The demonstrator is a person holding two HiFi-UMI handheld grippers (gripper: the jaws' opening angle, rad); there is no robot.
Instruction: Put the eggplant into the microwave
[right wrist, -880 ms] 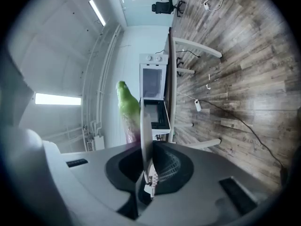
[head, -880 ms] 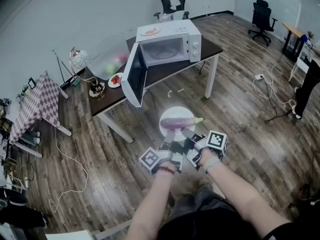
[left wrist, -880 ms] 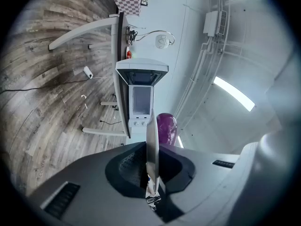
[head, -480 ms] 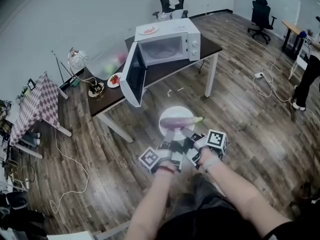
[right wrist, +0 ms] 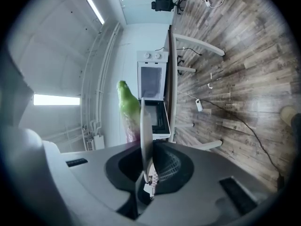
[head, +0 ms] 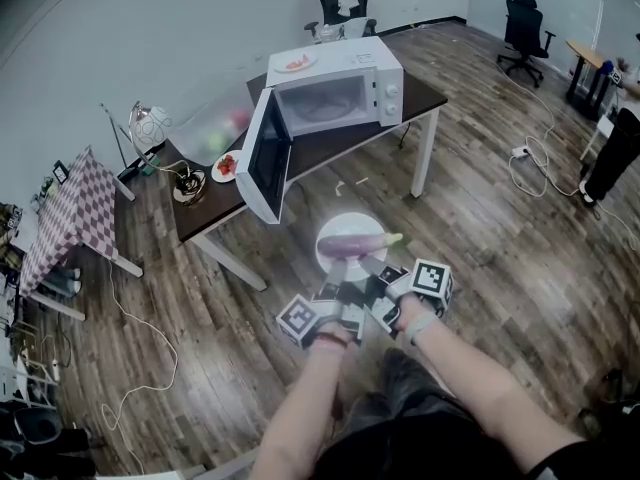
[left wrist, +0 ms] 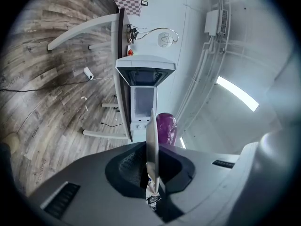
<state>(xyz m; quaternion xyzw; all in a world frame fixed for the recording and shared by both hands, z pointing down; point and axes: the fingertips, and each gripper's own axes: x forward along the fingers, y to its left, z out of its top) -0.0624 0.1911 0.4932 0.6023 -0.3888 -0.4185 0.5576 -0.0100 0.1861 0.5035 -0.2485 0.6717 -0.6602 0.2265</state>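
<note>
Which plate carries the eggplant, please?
The plate clamped by the left gripper and right gripper; the others, on the microwave and table, hold red food.

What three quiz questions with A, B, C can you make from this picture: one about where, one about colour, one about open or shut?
1. Where is the long purple eggplant with the green stem?
A. on the round white plate
B. on the wooden floor
C. on a black chair

2. What colour is the boxy microwave oven?
A. black
B. white
C. red

3. How is the microwave's door?
A. shut
B. taken off
C. swung open

Answers:
1 A: the eggplant lies across the plate, held up above the floor.
2 B: its casing is white all over.
3 C: the door stands out to one side and the inside shows.
</note>
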